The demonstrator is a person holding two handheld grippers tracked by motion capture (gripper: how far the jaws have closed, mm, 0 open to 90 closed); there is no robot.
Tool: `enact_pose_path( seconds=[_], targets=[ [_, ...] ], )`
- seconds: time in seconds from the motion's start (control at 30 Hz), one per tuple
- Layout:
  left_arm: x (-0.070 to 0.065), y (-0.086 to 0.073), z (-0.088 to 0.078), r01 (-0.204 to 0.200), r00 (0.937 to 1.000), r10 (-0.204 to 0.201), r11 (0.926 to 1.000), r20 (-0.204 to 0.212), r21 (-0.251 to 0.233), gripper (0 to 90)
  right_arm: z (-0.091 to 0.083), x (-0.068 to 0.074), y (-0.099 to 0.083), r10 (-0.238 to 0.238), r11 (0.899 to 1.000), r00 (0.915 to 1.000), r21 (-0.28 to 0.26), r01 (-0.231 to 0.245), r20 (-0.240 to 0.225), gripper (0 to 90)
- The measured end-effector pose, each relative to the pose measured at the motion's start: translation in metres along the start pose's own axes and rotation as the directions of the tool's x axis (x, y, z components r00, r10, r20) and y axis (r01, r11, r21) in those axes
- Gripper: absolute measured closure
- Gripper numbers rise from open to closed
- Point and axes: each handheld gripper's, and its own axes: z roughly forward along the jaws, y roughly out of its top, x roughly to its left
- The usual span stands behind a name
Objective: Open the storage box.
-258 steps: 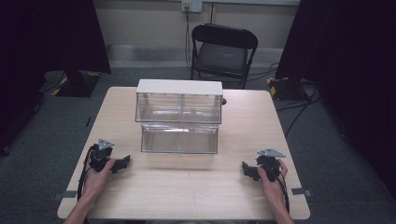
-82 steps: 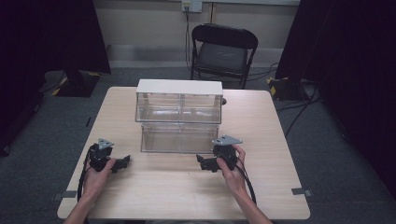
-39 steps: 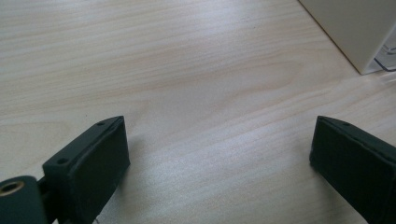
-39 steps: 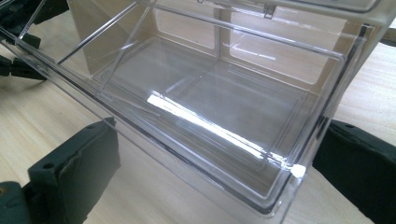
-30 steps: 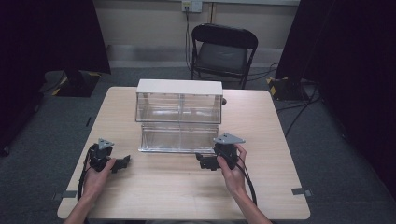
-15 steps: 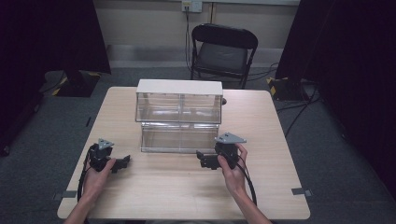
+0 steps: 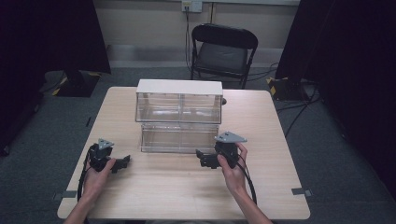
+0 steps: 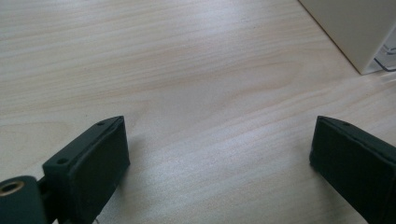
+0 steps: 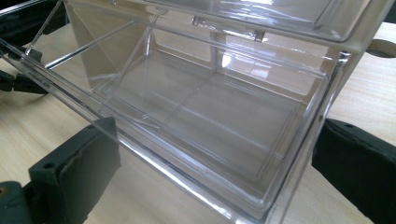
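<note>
We hold the right hand-held gripper [image 7: 208, 160] at the near right corner of the clear drawer [image 7: 180, 138], the lower tier of a clear plastic organizer [image 7: 179, 100] with a white top that stands at the middle of the table [image 7: 275, 186]. The drawer is pulled out toward us, in front of the upper compartments. In the right gripper view our jaws stand wide apart with the drawer [image 9: 210, 121] between them: the left jaw is just beside its front wall, the right jaw just outside its corner, and we cannot tell whether either touches the plastic. The drawer looks empty. Our left hand-held gripper [image 7: 120, 163] rests near the left edge of the table, well apart from the drawer, its jaws spread wide over bare wood [image 8: 196, 93], gripping nothing.
</note>
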Motion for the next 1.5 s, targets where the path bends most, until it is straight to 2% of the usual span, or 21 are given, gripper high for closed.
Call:
enact_pose_path(
  seconds=[0.4, 0.47, 0.53, 0.6, 0.67, 1.1, 1.5],
  targets=[
    [0.000, 0.000, 0.000, 0.000, 1.0000, 0.000, 1.0000, 0.000, 0.000, 4.2, -0.003, -0.001, 0.007, 0.003, 1.000, 0.9999, -0.015, -0.003, -0.012, 0.5],
    [0.000, 0.000, 0.000, 0.000, 1.0000, 0.000, 1.0000, 0.000, 0.000, 4.1, -0.004, 0.000, 0.008, 0.009, 1.000, 0.9999, -0.018, -0.009, 0.008, 3.1],
    [0.000, 0.000, 0.000, -0.001, 1.0000, 0.001, 1.0000, 0.000, 0.000, 4.2, -0.003, 0.000, 0.008, 0.009, 1.000, 0.9998, -0.017, -0.009, 0.017, 10.2],
    [0.000, 0.000, 0.000, -0.001, 1.0000, 0.001, 1.0000, 0.000, 0.000, 4.2, -0.003, -0.001, 0.008, 0.006, 1.000, 0.9995, -0.017, -0.005, 0.030, 12.1],
    [0.000, 0.000, 0.000, -0.004, 1.0000, 0.004, 1.0000, -0.002, 0.000, 4.2, -0.003, -0.001, 0.009, 0.005, 1.000, 0.9997, -0.019, -0.004, 0.022, 13.1],
    [0.000, 0.000, 0.000, -0.001, 1.0000, 0.001, 1.0000, -0.001, 0.001, 4.2, -0.001, -0.003, 0.014, 0.014, 1.000, 0.9998, -0.014, -0.014, 0.012, 13.1],
    [0.000, 0.000, 0.000, 0.000, 1.0000, 0.000, 1.0000, 0.000, 0.000, 4.2, 0.000, -0.004, 0.016, 0.026, 1.000, 0.9986, -0.003, -0.026, 0.045, 13.3]
  ],
)
